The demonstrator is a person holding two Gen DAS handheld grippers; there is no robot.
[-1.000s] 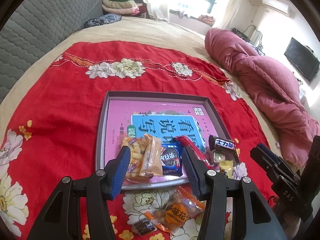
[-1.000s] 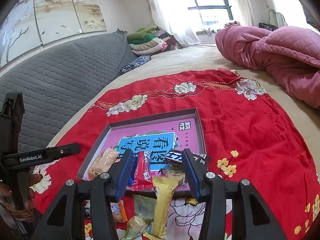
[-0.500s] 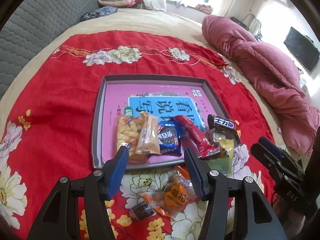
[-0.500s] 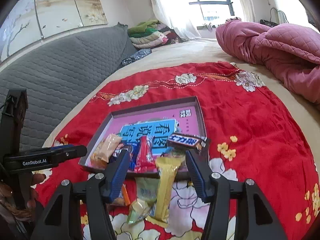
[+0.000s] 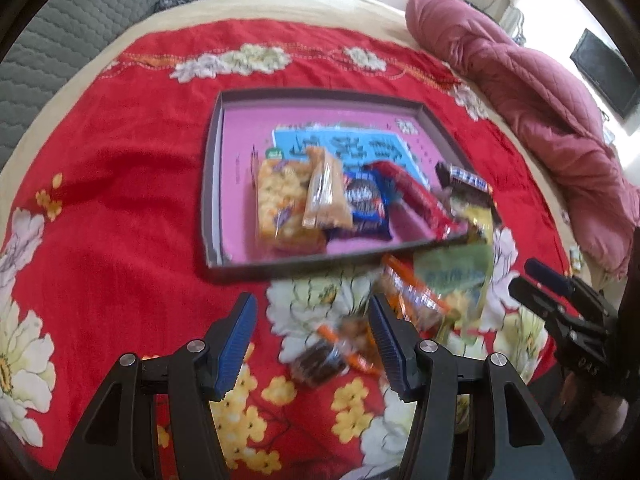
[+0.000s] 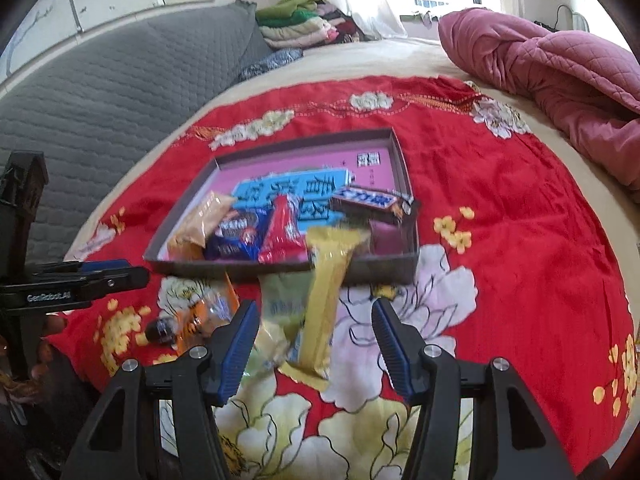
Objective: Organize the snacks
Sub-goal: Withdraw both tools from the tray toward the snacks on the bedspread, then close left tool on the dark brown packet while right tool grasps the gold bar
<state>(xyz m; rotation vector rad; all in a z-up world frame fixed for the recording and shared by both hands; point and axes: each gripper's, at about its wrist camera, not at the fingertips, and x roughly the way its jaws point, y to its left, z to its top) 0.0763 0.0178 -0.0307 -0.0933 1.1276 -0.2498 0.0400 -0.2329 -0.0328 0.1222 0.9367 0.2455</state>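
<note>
A shallow grey box lid (image 5: 212, 184) (image 6: 400, 160) with a pink and blue printed floor lies on a red flowered cloth (image 5: 120, 160). Inside it lie a yellow snack bag (image 5: 282, 204), a tan packet (image 5: 324, 196), a blue cookie pack (image 5: 366, 204) (image 6: 236, 236) and a red bar (image 5: 416, 200) (image 6: 282, 232). A dark chocolate bar (image 6: 368, 200) rests on the lid's near corner. In front of the lid lie an orange packet (image 5: 412, 296), a pale green packet (image 5: 456, 276) and a small dark candy (image 5: 320, 360). My left gripper (image 5: 312, 316) hangs open over that candy. My right gripper (image 6: 314, 320) stands open astride a long yellow bar (image 6: 326, 300).
A pink quilt (image 5: 540, 112) (image 6: 560, 68) is heaped at the right on the beige bed. A grey quilted headboard (image 6: 100, 100) runs along the left, with folded clothes (image 6: 300, 24) at the far end. A hand (image 6: 48, 336) holds the other gripper at the left edge.
Both grippers have sunk and tipped downward, drawing back from the lid toward the loose snacks in front of it. Their jaws have spread a little wider. The snacks have stayed put.
</note>
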